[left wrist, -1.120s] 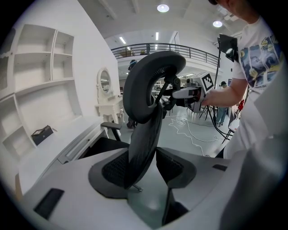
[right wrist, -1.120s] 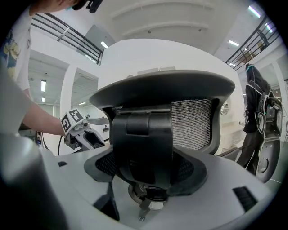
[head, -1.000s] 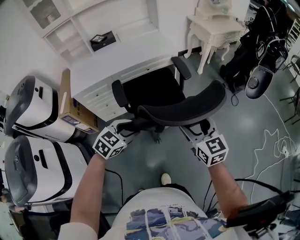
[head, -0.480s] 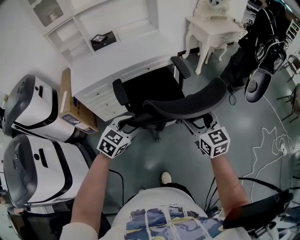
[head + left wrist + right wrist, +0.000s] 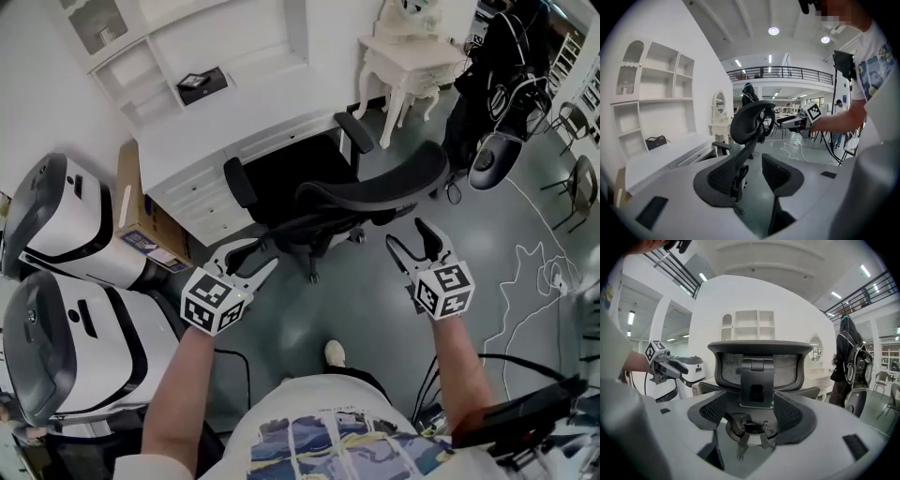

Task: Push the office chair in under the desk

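The black mesh office chair (image 5: 375, 192) stands with its seat part way under the white desk (image 5: 234, 108), backrest toward me. My left gripper (image 5: 251, 262) hangs just short of the backrest's left end. Its jaws are closing with nothing between them. My right gripper (image 5: 412, 242) is open and empty, a little back from the backrest's right end. From the left gripper view the chair (image 5: 750, 124) shows side-on beyond the left gripper (image 5: 752, 171). The right gripper view faces the back of the chair (image 5: 759, 364) squarely past the right gripper (image 5: 751, 411).
Two white machines (image 5: 66, 220) (image 5: 66, 347) and a cardboard box (image 5: 141, 225) stand at the left beside the desk. A white side table (image 5: 412, 56) and a black bag (image 5: 497, 75) are at the back right. Cables (image 5: 534, 272) lie on the grey floor.
The chair has rolled away from me toward the desk. Both grippers, which were at the backrest's ends, now stand back from it.
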### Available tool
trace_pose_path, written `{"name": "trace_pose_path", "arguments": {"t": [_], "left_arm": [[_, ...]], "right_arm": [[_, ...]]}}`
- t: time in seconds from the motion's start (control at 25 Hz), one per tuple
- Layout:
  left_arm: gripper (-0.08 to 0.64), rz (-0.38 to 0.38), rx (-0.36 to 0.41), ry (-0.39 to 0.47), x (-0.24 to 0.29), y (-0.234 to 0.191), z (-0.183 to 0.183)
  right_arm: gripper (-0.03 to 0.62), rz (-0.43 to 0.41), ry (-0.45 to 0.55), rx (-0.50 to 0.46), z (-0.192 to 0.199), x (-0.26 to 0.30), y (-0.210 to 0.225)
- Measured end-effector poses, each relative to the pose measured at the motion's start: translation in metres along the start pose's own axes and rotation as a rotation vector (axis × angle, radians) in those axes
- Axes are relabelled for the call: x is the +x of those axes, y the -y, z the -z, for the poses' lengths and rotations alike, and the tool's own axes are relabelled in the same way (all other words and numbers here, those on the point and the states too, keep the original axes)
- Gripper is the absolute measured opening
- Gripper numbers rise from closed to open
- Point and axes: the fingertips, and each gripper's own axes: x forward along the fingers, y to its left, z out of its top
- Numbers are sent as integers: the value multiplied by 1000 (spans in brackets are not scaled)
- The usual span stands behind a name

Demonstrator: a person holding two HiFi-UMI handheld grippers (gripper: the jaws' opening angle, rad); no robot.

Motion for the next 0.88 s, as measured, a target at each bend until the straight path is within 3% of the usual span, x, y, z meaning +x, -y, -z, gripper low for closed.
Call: {"name": "trace_pose_path", "arguments": {"t": [0.08, 0.32, 0.4, 0.68, 0.88], "left_arm": [[176, 15, -11, 14, -12, 9, 1], [110, 58, -45, 59, -45, 39, 5], [67, 66, -53, 72, -57, 50, 7], [14, 97, -44, 91, -99, 85, 19], [14, 137, -46, 92, -126, 111, 29]], "right_arm": [[315, 19, -7, 14, 6, -14, -8], [80, 44, -13, 47, 19, -53, -49], [46, 39, -27, 53, 24, -64, -67], [26, -17, -41, 61, 36, -99, -139], [25, -53, -43, 70, 40, -122, -182]]}}
